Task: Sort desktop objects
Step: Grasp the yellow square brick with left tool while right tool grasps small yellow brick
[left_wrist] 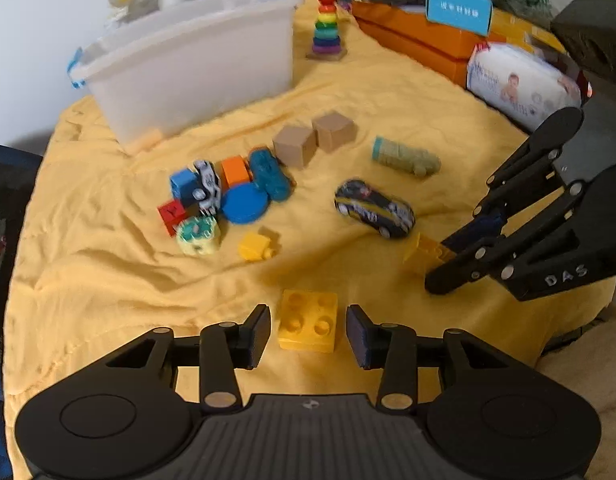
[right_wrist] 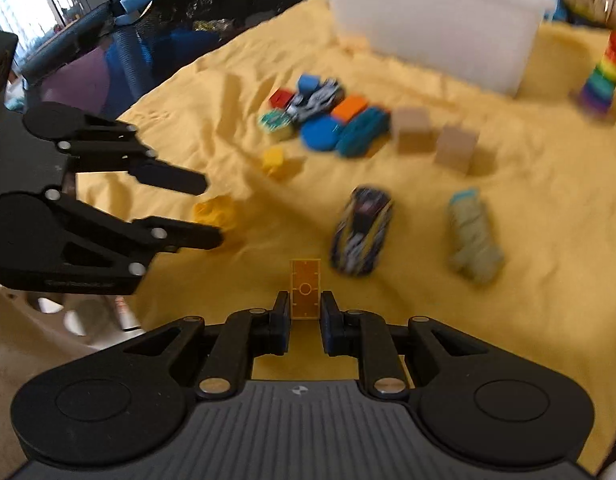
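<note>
Nearest my left gripper [left_wrist: 308, 330], a yellow brick [left_wrist: 307, 325] lies studs-up on the cloth [left_wrist: 108, 280] between the pads, which stand clear of it on both sides: jaws half wide, nothing held. My right gripper [right_wrist: 305, 322] is narrow and pinches a thin yellow plate [right_wrist: 305, 289] that stands up between its pads; in the left view that plate sits at the right gripper's tips, low over the cloth.

Beyond these: a dark car [left_wrist: 374, 208], a small yellow piece [left_wrist: 255, 245], a green-grey roll [left_wrist: 406, 157], then a cluster with a blue disc [left_wrist: 245, 202], a teal car [left_wrist: 270, 174] and coloured blocks, and two tan cubes [left_wrist: 314, 139]. Farthest, a white bin [left_wrist: 196, 68] and a ring stacker [left_wrist: 327, 26].

Step, as I judge it: right has picked a piece; left is lined up on the brick. Next move calls for closing squarely on the brick's side faces, lifting clear, then carrying to the bin, presumably. Right view is blurred; far detail uncertain.
</note>
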Motion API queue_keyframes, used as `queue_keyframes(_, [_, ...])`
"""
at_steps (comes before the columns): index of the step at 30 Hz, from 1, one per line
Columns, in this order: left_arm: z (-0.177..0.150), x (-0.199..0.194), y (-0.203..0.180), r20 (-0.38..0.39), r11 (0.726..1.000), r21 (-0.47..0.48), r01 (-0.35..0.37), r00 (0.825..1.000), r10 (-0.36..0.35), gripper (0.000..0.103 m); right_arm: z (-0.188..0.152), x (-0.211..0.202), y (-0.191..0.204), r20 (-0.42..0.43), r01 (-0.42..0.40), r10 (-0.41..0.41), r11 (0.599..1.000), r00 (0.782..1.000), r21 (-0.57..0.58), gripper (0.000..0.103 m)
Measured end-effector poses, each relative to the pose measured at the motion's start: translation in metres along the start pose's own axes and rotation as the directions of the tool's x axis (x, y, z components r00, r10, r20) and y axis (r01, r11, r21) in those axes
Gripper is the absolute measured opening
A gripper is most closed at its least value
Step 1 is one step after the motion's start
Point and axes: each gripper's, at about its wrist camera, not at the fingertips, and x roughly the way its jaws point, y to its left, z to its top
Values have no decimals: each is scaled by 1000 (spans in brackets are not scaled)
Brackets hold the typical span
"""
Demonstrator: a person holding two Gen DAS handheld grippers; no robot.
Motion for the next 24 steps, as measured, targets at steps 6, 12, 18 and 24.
queue_keyframes(6, [-3,8,5,-15,999,-37,30,999,-30,45,-4,-10,-6,57,104,-107,993,993,55,41])
queue_keyframes(12, [-3,7,5,-15,999,-33,20,1000,-20,45,-7,-19,9,103,198,-190,978,976,-68,39])
queue_keyframes(18, [-2,12,4,-26,1000,-17,16,1000,-17,45,-8,1,26,66,308,-302,944,951,-120,37])
queue_keyframes(24, [0,17,5,-18,999,-15,30,999,-30,45,-14,10,30,84,358,-348,917,934,-175,32])
